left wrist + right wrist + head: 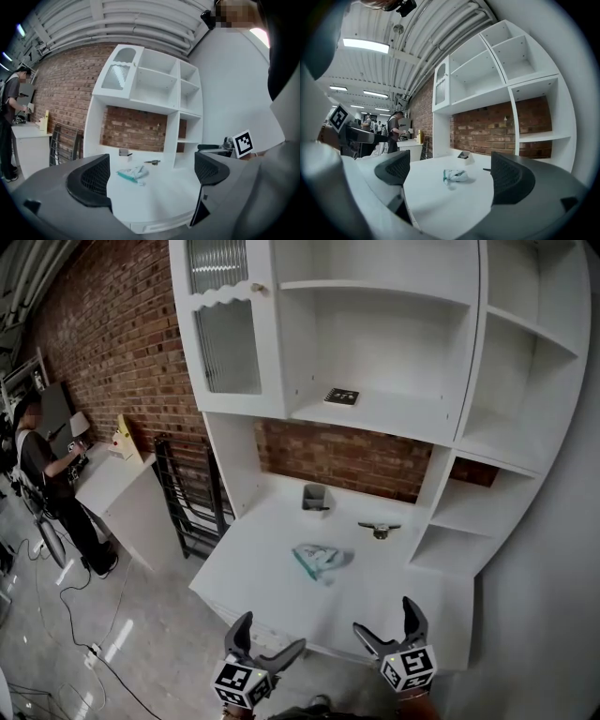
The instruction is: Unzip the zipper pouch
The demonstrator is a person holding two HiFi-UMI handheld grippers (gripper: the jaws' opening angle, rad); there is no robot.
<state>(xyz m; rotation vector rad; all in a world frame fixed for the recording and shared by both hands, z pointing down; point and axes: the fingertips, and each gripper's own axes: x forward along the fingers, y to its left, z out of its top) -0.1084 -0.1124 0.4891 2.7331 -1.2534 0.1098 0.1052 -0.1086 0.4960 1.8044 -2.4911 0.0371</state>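
Crumpled, teal-edged translucent zipper pouch [320,560] on smooth white surface [281,589]; left tool [274,634] and right tool [383,615] spread wide, empty, black mesh-textured pads [93,180].

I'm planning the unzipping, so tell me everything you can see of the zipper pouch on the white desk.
The zipper pouch is small, pale and soft-looking, crumpled rather than flat, with a teal strip along one edge. It lies near the middle of the white desk, touching only the desktop. Whether it is zipped shut is too small to tell. The left tongs and right tongs are open, well short of it.
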